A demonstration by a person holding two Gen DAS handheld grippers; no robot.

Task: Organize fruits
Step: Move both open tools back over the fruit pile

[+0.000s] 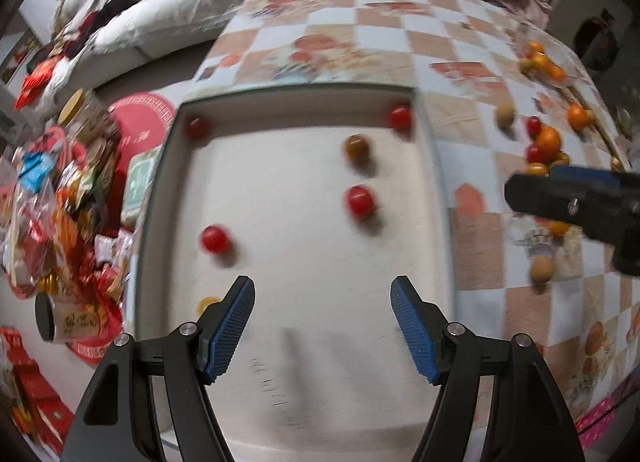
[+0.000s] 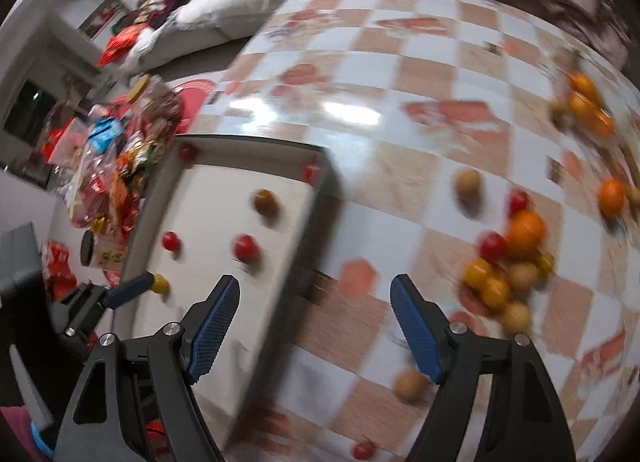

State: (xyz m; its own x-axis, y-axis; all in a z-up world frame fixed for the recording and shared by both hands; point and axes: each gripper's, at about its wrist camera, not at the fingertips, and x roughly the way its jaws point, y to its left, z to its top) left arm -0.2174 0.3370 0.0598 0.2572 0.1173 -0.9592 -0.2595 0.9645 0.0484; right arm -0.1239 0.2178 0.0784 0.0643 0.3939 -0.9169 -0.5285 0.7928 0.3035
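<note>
A white tray (image 1: 304,342) lies on the checkered table; it also shows in the right wrist view (image 2: 224,342). In it lie several red tomatoes (image 1: 361,201), a brown fruit (image 1: 357,147) and a yellow fruit (image 1: 208,304). My left gripper (image 1: 322,324) is open and empty above the tray's near part. My right gripper (image 2: 314,326) is open and empty over the tray's right rim and the table. A pile of oranges, yellow and tan fruits (image 2: 508,262) lies to its right. A tan fruit (image 2: 410,384) lies near its right finger.
More oranges (image 2: 586,102) lie at the table's far right. A tan fruit (image 2: 467,182) lies alone beyond the tray. A small red tomato (image 2: 363,449) lies near the front. Snack packets (image 1: 72,214) are heaped on the floor left of the table.
</note>
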